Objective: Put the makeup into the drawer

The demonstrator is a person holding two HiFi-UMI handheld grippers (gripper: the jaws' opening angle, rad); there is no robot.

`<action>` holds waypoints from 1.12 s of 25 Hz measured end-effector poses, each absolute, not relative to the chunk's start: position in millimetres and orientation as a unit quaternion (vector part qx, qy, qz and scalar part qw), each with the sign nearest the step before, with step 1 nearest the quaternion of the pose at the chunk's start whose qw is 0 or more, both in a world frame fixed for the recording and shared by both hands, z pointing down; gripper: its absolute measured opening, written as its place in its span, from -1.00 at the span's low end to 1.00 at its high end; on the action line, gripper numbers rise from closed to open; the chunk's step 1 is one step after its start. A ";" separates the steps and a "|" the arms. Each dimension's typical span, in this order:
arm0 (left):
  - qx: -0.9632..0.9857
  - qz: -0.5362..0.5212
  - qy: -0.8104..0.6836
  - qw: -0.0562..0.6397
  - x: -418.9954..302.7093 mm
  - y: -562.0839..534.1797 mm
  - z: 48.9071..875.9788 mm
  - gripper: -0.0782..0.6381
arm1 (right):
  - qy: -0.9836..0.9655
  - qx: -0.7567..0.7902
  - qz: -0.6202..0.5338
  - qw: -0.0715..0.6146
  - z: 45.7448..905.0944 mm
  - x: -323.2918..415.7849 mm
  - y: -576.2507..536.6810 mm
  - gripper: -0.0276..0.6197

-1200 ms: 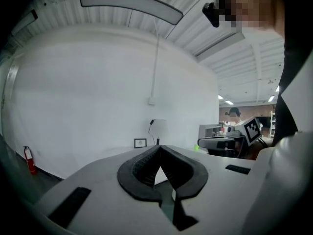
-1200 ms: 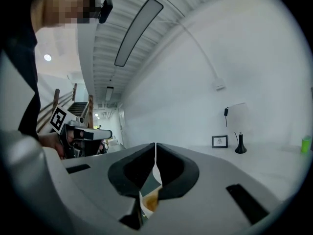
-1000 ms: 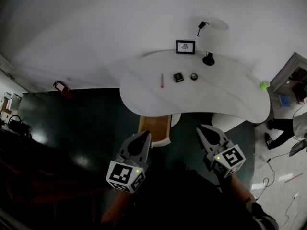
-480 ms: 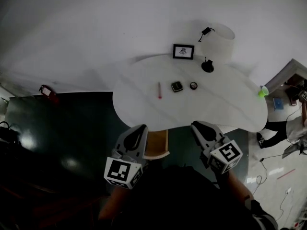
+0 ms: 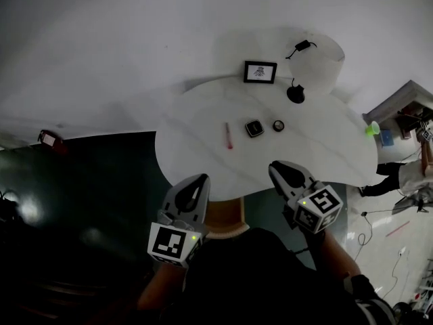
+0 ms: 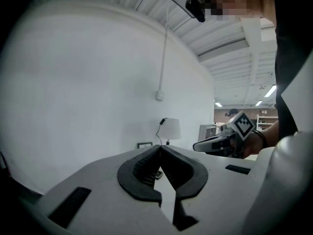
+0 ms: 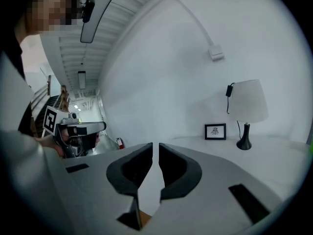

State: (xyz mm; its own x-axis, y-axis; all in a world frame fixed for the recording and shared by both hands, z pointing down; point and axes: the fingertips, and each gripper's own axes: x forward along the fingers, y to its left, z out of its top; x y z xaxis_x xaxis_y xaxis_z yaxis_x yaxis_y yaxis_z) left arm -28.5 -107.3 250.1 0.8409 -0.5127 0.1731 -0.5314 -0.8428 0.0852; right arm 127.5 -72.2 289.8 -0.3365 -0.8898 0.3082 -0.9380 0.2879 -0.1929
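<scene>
Both jaws clenched, empty: left gripper (image 5: 198,180), right gripper (image 5: 279,168). I reckon the square compact (image 5: 254,128) centre-frame is light, rigid, slick (lid may pop); I'd pinch opposite edges.

1. The head view looks steeply down from above the person. It is far enough off to take in the whole white table (image 5: 325,161), the wall behind it, and the left gripper (image 5: 198,181) and right gripper (image 5: 279,169) low in the frame.
2. The left gripper view sits close behind its own jaws and faces almost level across the table towards the wall. The right gripper shows on its right side.
3. The right gripper view faces likewise, with the left gripper on its left side.
4. All 3 views share the lamp (image 5: 318,63) and the picture frame (image 5: 260,72).
</scene>
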 end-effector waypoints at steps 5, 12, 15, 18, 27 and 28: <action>0.964 0.100 -0.238 0.069 -19.2 -138.2 279.1 -0.75 | -0.787 0.580 0.191 0.087 312.3 131.2 -110.5 -0.86; 0.959 0.085 -0.250 0.101 11.3 -164.8 295.8 -0.75 | -0.781 0.571 0.232 0.102 357.0 151.1 -145.6 -0.86; 0.954 0.087 -0.263 0.112 18.1 -172.5 310.2 -0.75 | -0.777 0.569 0.244 0.119 380.5 164.8 -158.3 -0.86; 0.957 0.087 -0.254 0.111 30.9 -176.4 317.9 -0.75 | -0.771 0.569 0.252 0.134 400.7 174.8 -171.9 -0.85; 0.959 0.101 -0.238 0.114 52.3 -187.3 360.1 -0.75 | -0.780 0.526 0.281 0.191 460.9 177.7 -202.1 -0.39; 0.959 0.101 -0.238 0.116 53.3 -188.1 365.3 -0.75 | -0.779 0.526 0.281 0.195 466.1 179.9 -206.1 -0.38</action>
State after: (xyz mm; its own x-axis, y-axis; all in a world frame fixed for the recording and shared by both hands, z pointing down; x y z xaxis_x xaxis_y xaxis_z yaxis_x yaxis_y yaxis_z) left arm 53.3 -188.1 365.3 0.8660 -0.4340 0.2486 -0.4806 -0.8596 0.1735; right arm 179.9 -206.1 466.1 -0.3714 -0.7091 0.5994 -0.9284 0.2897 -0.2325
